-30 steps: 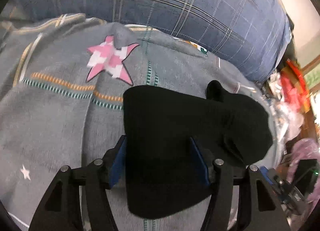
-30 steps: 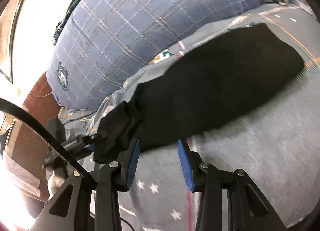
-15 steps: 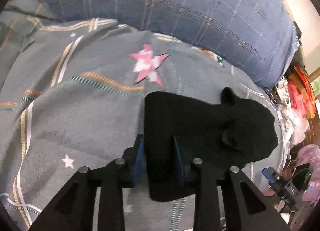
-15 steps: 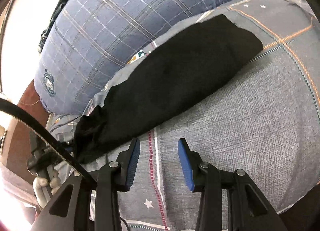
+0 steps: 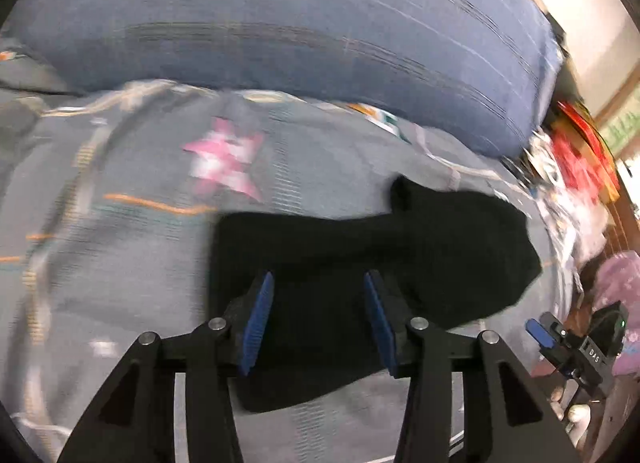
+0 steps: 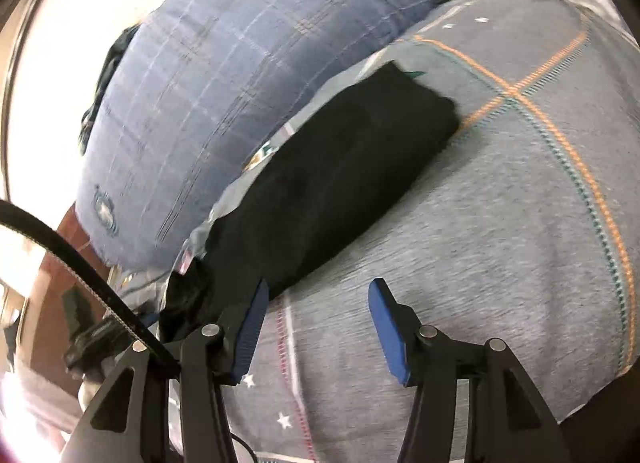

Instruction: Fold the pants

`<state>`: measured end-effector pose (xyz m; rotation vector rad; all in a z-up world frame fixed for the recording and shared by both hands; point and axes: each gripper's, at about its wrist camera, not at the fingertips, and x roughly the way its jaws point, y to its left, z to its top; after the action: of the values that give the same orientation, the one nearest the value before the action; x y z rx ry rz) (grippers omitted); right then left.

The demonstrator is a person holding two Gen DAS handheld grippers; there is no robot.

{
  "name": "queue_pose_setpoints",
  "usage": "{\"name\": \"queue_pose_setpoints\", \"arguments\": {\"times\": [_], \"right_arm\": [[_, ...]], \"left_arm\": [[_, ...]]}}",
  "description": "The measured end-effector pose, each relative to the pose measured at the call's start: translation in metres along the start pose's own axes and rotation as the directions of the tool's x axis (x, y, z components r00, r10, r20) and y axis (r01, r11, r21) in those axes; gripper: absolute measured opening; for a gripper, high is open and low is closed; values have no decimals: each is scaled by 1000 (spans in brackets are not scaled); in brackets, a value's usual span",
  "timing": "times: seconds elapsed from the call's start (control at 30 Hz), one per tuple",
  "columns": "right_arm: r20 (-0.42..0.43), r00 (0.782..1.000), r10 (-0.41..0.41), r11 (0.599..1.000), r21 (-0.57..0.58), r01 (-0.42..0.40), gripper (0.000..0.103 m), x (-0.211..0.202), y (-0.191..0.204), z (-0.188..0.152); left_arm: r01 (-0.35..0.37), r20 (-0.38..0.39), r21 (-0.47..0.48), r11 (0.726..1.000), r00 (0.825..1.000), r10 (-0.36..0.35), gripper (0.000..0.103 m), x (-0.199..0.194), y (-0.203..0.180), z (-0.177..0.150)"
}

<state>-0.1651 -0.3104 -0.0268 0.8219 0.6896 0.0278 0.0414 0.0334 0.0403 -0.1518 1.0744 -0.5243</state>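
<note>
The black pants [image 5: 360, 259] lie folded in a long bundle on the grey patterned bedsheet [image 5: 120, 263]. My left gripper [image 5: 318, 295] is open, its blue pads spread just above the near part of the bundle, holding nothing. In the right wrist view the pants [image 6: 328, 183] stretch diagonally from lower left to upper right. My right gripper [image 6: 316, 303] is open and empty over the sheet [image 6: 500, 223], its left pad at the edge of the bundle's near end.
A large blue plaid pillow [image 5: 320, 31] lies behind the pants, also in the right wrist view [image 6: 224, 95]. Red and pink clutter [image 5: 576, 167] sits off the bed's right side. A pink star print [image 5: 226, 161] marks the sheet.
My left gripper, shut on the pants half a second ago, has opened and let them go. My right gripper has opened wider. The bundle now rests on the sheet.
</note>
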Motion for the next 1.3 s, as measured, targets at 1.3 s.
{"name": "queue_pose_setpoints", "arguments": {"times": [1.3], "right_arm": [[170,984,-49,996,83,35,58,13,-59,60]], "left_arm": [[119,-190,669,734,982,14,65,168,-320,66]]}}
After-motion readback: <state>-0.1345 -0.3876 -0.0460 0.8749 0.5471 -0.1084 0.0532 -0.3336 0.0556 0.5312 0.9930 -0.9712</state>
